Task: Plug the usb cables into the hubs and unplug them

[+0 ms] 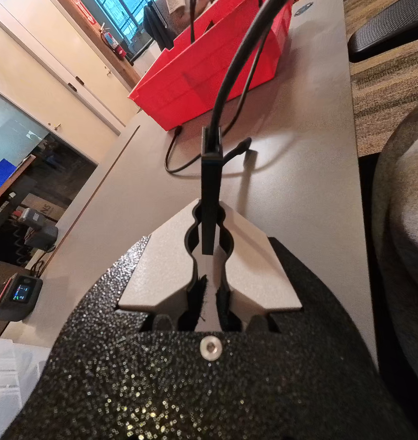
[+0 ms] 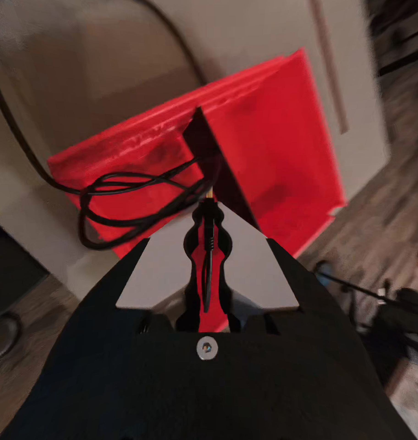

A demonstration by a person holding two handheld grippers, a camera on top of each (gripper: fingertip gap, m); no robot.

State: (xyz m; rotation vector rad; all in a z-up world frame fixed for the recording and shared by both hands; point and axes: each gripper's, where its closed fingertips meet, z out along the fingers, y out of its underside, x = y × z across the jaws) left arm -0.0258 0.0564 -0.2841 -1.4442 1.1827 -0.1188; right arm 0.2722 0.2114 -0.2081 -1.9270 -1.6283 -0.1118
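Over the grey table (image 1: 298, 214), left gripper (image 1: 210, 214) is clamped on a black hub (image 1: 211, 185), long axis pointing straight ahead, cable (image 1: 229, 78) leaving its far end. Right gripper (image 2: 209, 209) pinches a usb plug (image 2: 209, 228), metal tip forward, above the red bin (image 2: 274, 142). Hub isn't visible from the right, so alignment can't be judged.

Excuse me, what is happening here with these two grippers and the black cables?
A person works with two handheld grippers above a grey table. The left gripper is shut on a slim black USB hub, with a cable leaving its far end. The right gripper is shut on a black USB plug, its metal tip pointing forward. The plug is not shown inserted. A red bin holds more cable.
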